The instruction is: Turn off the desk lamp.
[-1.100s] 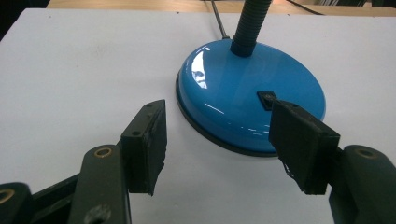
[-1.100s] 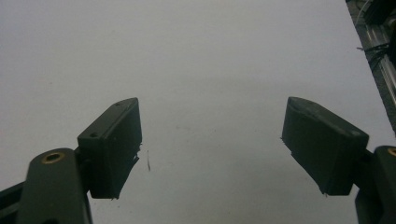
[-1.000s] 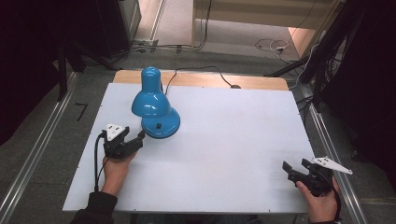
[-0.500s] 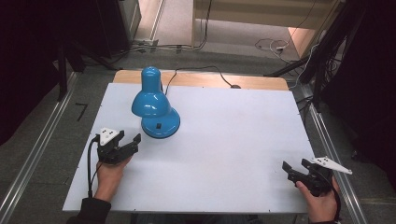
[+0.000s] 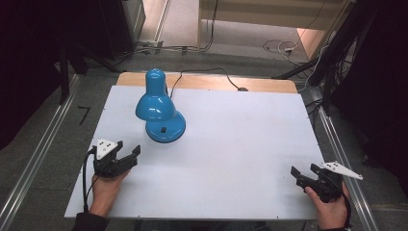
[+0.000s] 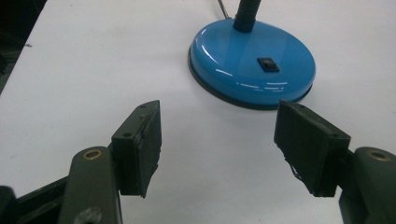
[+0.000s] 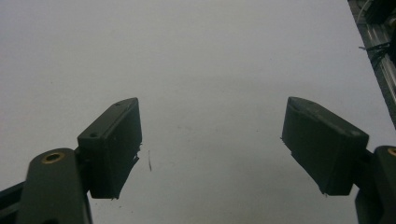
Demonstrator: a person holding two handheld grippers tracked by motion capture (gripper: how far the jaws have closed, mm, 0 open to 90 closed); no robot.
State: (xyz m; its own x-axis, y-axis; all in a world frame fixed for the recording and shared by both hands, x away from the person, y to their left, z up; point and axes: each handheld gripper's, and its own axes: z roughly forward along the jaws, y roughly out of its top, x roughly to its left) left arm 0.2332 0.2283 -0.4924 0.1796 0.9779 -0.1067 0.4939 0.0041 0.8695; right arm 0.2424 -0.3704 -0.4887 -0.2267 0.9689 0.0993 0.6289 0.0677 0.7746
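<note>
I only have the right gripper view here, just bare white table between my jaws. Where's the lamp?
Observer: The lamp stands at the table's far left, its blue shade tipped over its round base.
Operator: Is the left claw on it?
Observer: No. The left claw sits short of the base, jaws open, nothing between them.
Operator: Any switch I should know of?
Observer: A small black switch sits on top of the base, facing the left claw.
Operator: And my claw?
Observer: The right claw is at the near right corner, open, far from the lamp.
</note>
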